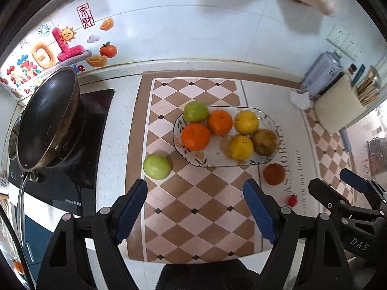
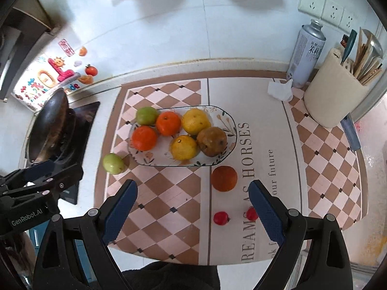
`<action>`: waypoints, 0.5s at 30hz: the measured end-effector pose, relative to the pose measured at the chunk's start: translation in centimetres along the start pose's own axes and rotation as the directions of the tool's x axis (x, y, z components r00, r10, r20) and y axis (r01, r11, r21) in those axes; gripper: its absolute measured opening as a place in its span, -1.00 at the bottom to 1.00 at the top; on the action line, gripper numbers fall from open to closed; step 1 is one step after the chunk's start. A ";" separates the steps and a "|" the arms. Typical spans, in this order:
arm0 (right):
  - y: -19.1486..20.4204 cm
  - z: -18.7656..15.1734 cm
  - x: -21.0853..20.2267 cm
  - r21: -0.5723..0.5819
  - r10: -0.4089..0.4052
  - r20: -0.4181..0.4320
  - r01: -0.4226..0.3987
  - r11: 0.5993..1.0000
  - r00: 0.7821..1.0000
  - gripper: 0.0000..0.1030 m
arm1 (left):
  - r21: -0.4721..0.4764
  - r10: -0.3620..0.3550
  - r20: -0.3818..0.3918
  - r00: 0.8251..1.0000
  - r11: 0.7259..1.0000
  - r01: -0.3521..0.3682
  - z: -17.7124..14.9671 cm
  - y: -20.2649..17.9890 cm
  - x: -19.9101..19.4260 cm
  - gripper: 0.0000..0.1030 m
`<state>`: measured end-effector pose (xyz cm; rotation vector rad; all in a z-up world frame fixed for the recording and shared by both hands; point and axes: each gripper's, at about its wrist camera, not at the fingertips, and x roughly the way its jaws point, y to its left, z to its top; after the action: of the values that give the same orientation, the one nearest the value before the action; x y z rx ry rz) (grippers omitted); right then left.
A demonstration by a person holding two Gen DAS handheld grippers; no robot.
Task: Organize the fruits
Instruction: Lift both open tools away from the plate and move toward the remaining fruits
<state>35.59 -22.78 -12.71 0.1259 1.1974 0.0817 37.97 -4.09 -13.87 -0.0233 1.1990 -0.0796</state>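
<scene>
Both grippers hang above the counter, nothing gripped. Left gripper [image 1: 195, 207] has its jaws spread wide and empty; the loose green fruit [image 1: 156, 166] sits just above its left finger in the left wrist view, on the checkered mat [image 1: 193, 217]. The glass plate [image 1: 188, 154] with six fruits lies at frame centre, well past the fingertips. Right gripper [image 2: 193, 207] is likewise released and empty; a dark orange fruit [image 2: 223, 178] lies between and just above its fingers in the right wrist view, a small red fruit [image 2: 220, 218] between them lower down, and another red one [image 2: 251, 213] partly hidden behind the right finger.
</scene>
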 end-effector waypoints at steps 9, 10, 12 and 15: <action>1.6 -1.8 -4.8 -0.022 0.013 0.055 -0.012 1.000 0.998 0.85 | 0.014 0.005 0.090 0.996 1.000 -0.006 -1.9 0.1 -4.9 0.57; 1.7 -1.9 -5.0 -0.021 0.019 0.058 -0.017 1.000 0.998 0.85 | 0.012 0.000 0.092 0.996 1.000 -0.001 -2.0 0.3 -5.2 0.57; 2.1 -2.0 -5.8 -0.027 0.022 0.067 -0.020 0.999 0.997 0.85 | 0.011 -0.003 0.101 0.995 1.000 0.001 -2.4 0.4 -5.8 0.57; 2.7 -2.2 -6.8 -0.040 0.031 0.083 -0.028 0.999 0.996 0.85 | 0.012 -0.007 0.114 0.993 1.000 0.006 -2.8 0.5 -6.7 0.57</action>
<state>31.08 -20.89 -6.82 0.1119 1.1099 0.1248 33.02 -3.01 -8.71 -0.0210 1.0844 -0.0901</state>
